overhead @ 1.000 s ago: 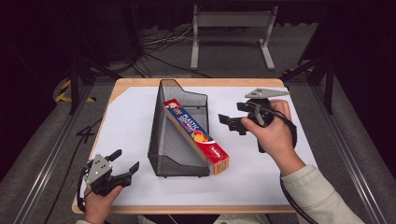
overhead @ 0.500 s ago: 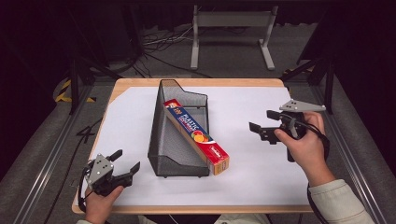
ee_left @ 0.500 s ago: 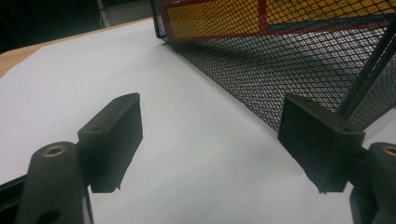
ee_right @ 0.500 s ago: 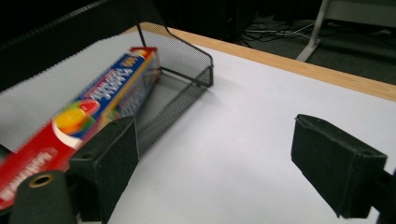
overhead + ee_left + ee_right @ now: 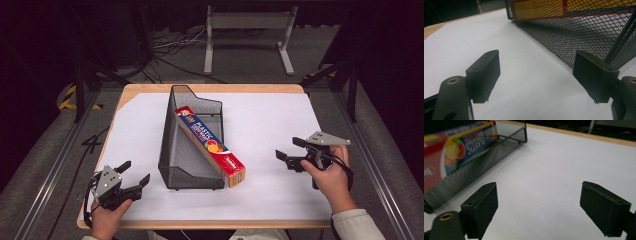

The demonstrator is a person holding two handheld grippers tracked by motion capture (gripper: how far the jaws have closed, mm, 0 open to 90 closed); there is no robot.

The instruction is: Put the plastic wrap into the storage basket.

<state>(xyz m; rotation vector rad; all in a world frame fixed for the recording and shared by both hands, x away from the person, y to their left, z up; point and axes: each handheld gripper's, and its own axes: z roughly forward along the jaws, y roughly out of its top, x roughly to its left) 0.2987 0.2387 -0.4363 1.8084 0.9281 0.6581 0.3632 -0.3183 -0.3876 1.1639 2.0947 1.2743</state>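
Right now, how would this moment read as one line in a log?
left gripper: open, empty | right gripper: open, empty | plastic wrap box: propped in mesh basket

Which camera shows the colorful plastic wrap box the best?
The high view: the whole plastic wrap box shows there, leaning in the black mesh holder. The right gripper view catches its near end, blurred, with fruit pictures. The left gripper view gives red and yellow patches through the mesh.

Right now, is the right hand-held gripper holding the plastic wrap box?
No, the right hand-held gripper is open and apart from the plastic wrap box.
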